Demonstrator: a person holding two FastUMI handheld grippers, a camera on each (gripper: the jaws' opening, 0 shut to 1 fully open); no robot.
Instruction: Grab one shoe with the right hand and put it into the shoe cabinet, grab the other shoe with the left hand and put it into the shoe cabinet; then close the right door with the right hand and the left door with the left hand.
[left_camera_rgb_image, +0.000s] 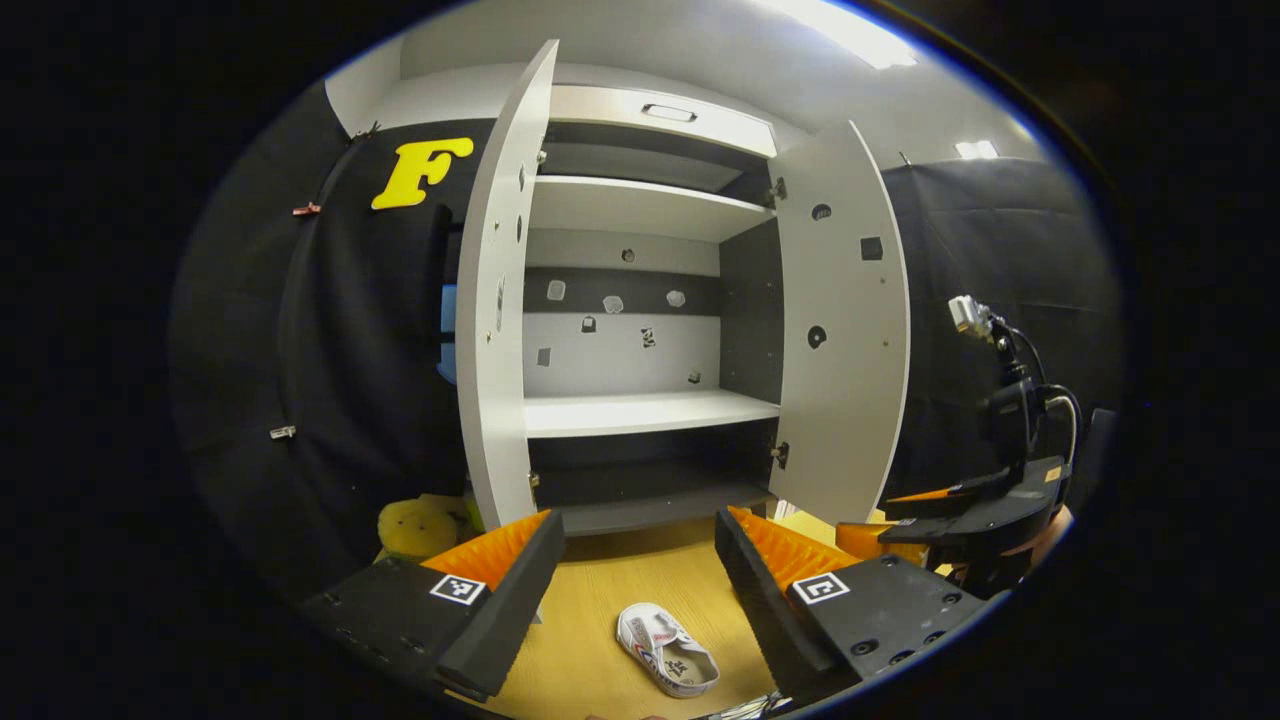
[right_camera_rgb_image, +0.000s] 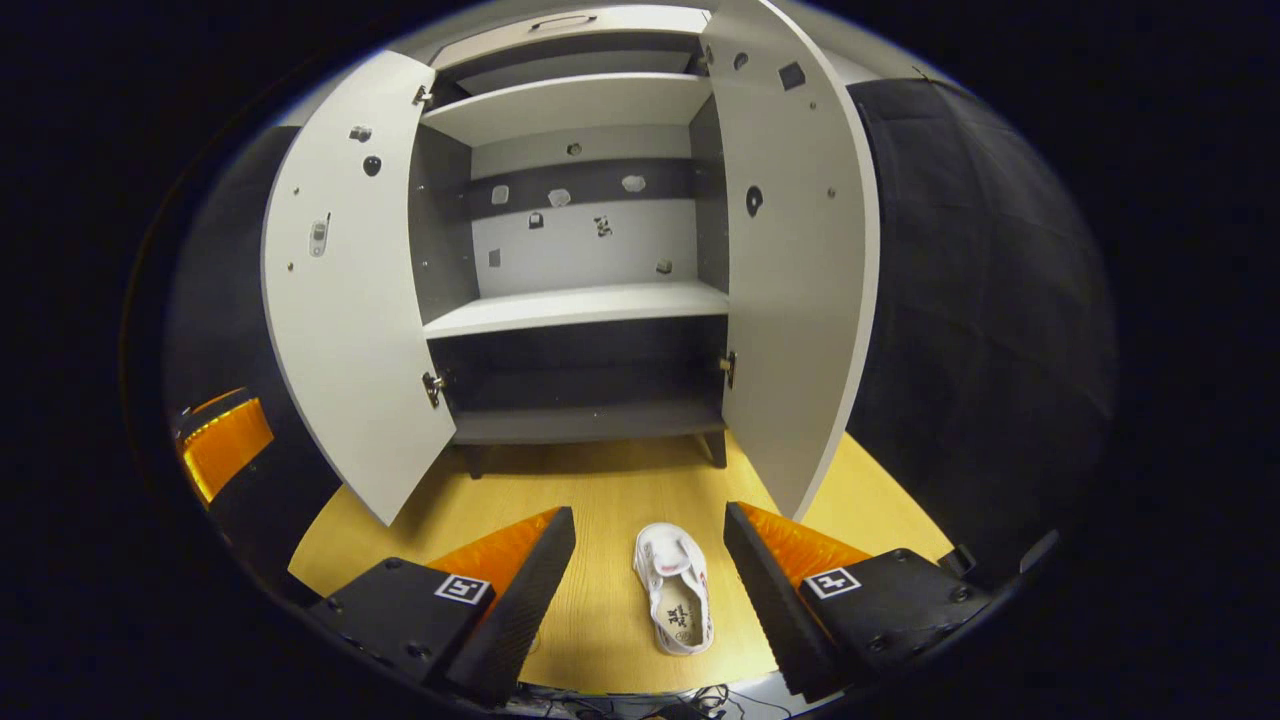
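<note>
The shoe cabinet stands straight ahead on the wooden floor with its left door and right door swung wide, and its shelves are bare. A white shoe lies on the floor below and between the fingers of my left gripper, which is open and holds nothing. In the right gripper view a white shoe lies toe toward the cabinet, between the fingers of my open right gripper. I cannot tell whether both views show the same shoe.
In the left gripper view the right gripper's body with its cables hangs at the right, a hand beneath it. A yellow round object lies on the floor by the left door. Black cloth walls flank the cabinet. Cables lie at the floor's near edge.
</note>
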